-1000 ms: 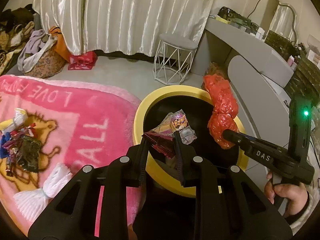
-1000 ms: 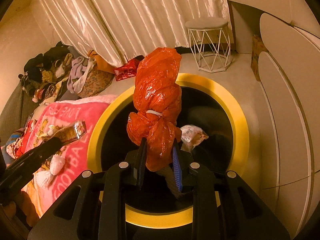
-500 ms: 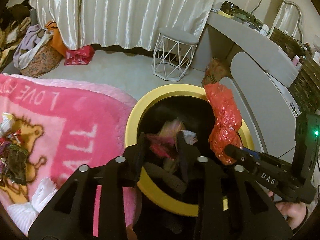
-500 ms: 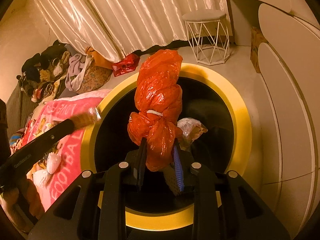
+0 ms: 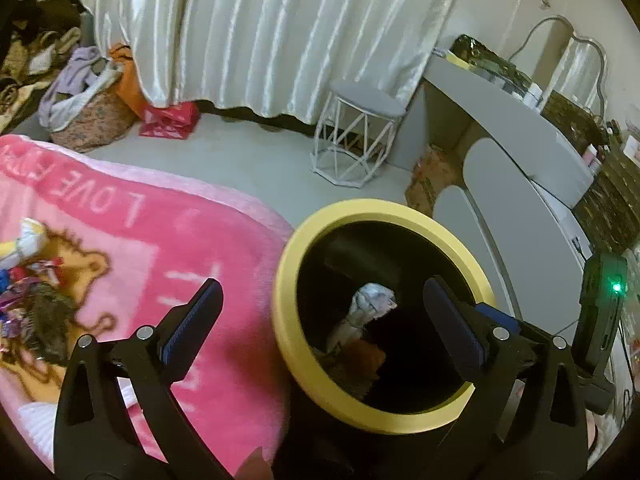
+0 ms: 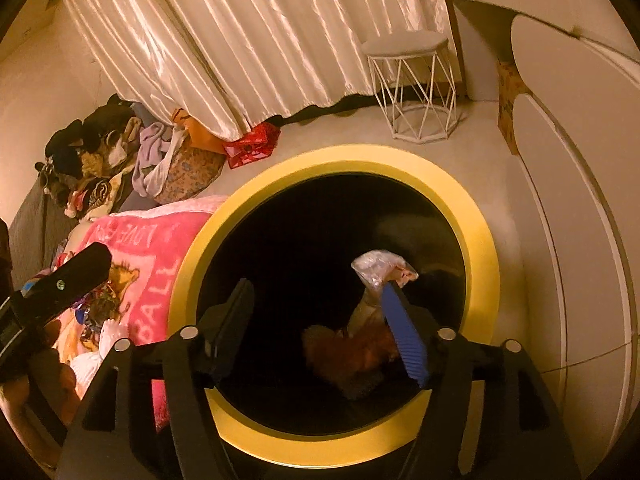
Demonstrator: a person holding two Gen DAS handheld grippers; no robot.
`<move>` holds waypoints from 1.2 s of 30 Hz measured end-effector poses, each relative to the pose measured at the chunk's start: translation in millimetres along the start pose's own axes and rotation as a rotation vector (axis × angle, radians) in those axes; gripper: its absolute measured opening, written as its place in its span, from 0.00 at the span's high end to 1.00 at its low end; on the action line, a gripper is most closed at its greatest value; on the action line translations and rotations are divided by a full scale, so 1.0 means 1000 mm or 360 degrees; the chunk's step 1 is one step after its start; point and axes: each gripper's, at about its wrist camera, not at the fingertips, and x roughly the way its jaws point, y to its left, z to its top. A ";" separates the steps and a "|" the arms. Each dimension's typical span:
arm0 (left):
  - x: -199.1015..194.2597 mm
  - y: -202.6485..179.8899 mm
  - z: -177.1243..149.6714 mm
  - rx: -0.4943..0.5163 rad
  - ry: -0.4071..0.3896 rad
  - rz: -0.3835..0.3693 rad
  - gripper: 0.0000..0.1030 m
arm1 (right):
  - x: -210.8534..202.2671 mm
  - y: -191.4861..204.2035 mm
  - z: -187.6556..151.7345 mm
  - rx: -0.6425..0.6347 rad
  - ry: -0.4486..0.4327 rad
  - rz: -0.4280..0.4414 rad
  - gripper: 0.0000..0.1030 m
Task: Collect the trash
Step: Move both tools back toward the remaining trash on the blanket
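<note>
Pink blanket covers the floor left of the bin, w/ a heap of leftover wrappers at its far left edge — prob. the next trash to fetch, well apart from both tools.

Bin is black inside w/ a yellow rim, standing just beside the blanket edge so drops need only a short reach. Both grippers point down into its mouth, which fits a release over the opening.

Left gripper: jaws have just been opening and now stand very wide, one finger over the blanket, the other over the bin's right side; nothing between them. Right gripper: jaws have just been opening too, roughly two-thirds apart, also empty.

Orange-red bag lies at the bin bottom, blurred, below and between the right gripper's fingers, not touching the pads. Crumpled clear/silver packet sits next to it, poking up just behind the blue pad of the right-hand finger; in the left view it shows between the two fingers but deep down. Small wrappers likely down there too; too dark to tell.
</note>
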 end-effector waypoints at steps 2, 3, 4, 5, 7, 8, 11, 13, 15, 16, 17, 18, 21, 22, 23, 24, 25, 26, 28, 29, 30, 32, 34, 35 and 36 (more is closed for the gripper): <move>-0.007 0.003 0.000 0.0000 -0.0017 0.0027 0.10 | -0.004 0.006 0.000 -0.0035 -0.0032 -0.0003 0.31; -0.012 0.005 -0.001 -0.0002 -0.0032 0.0044 0.10 | -0.006 0.008 0.000 -0.0046 -0.0049 -0.0002 0.31; -0.015 0.006 -0.001 -0.0003 -0.0039 0.0053 0.10 | -0.009 0.011 0.000 -0.0060 -0.0070 -0.0003 0.29; -0.019 0.008 -0.002 -0.0007 -0.0048 0.0068 0.10 | -0.011 0.015 0.000 -0.0074 -0.0086 0.0002 0.28; -0.025 0.013 -0.003 -0.0015 -0.0064 0.0092 0.10 | -0.015 0.021 0.001 -0.0096 -0.0117 0.0016 0.26; -0.028 0.015 -0.003 -0.0019 -0.0075 0.0105 0.10 | -0.017 0.025 0.002 -0.0106 -0.0130 0.0027 0.25; -0.040 0.021 -0.007 -0.0029 -0.0108 0.0140 0.10 | -0.023 0.035 0.002 -0.0138 -0.0174 0.0061 0.23; -0.047 0.025 -0.009 -0.0034 -0.0133 0.0171 0.10 | -0.027 0.044 0.002 -0.0165 -0.0201 0.0087 0.22; -0.055 0.030 -0.012 -0.0045 -0.0157 0.0201 0.10 | -0.031 0.052 0.002 -0.0192 -0.0222 0.0108 0.21; -0.058 0.033 -0.013 -0.0049 -0.0166 0.0212 0.10 | -0.033 0.057 0.001 -0.0209 -0.0233 0.0122 0.20; -0.062 0.036 -0.015 -0.0057 -0.0175 0.0222 0.10 | -0.034 0.061 0.000 -0.0223 -0.0242 0.0129 0.19; -0.065 0.039 -0.017 -0.0065 -0.0183 0.0231 0.10 | -0.036 0.066 -0.001 -0.0236 -0.0248 0.0135 0.19; -0.073 0.048 -0.019 -0.0093 -0.0196 0.0256 0.10 | -0.038 0.078 -0.003 -0.0268 -0.0260 0.0158 0.19; -0.075 0.052 -0.020 -0.0108 -0.0200 0.0264 0.10 | -0.039 0.082 -0.004 -0.0280 -0.0260 0.0167 0.18; -0.077 0.055 -0.021 -0.0120 -0.0205 0.0272 0.10 | -0.039 0.085 -0.004 -0.0288 -0.0261 0.0173 0.18; -0.080 0.059 -0.022 -0.0136 -0.0211 0.0282 0.10 | -0.040 0.088 -0.005 -0.0297 -0.0263 0.0176 0.18; -0.082 0.063 -0.024 -0.0153 -0.0217 0.0294 0.10 | -0.040 0.092 -0.006 -0.0310 -0.0265 0.0182 0.18; -0.085 0.068 -0.025 -0.0170 -0.0220 0.0301 0.10 | -0.041 0.097 -0.008 -0.0323 -0.0265 0.0185 0.18; -0.090 0.076 -0.028 -0.0196 -0.0229 0.0314 0.10 | -0.041 0.104 -0.011 -0.0348 -0.0265 0.0192 0.17; -0.092 0.081 -0.029 -0.0210 -0.0233 0.0320 0.10 | -0.041 0.108 -0.013 -0.0358 -0.0263 0.0196 0.17; -0.094 0.086 -0.031 -0.0232 -0.0240 0.0328 0.10 | -0.041 0.112 -0.014 -0.0372 -0.0259 0.0200 0.17; -0.099 0.094 -0.033 -0.0270 -0.0251 0.0334 0.10 | -0.039 0.119 -0.015 -0.0393 -0.0249 0.0206 0.17; -0.103 0.101 -0.035 -0.0300 -0.0260 0.0345 0.10 | -0.040 0.128 -0.018 -0.0415 -0.0245 0.0218 0.17; -0.106 0.106 -0.036 -0.0318 -0.0268 0.0352 0.10 | -0.040 0.132 -0.020 -0.0428 -0.0244 0.0224 0.16; -0.108 0.110 -0.036 -0.0331 -0.0275 0.0360 0.10 | -0.041 0.136 -0.021 -0.0443 -0.0243 0.0227 0.16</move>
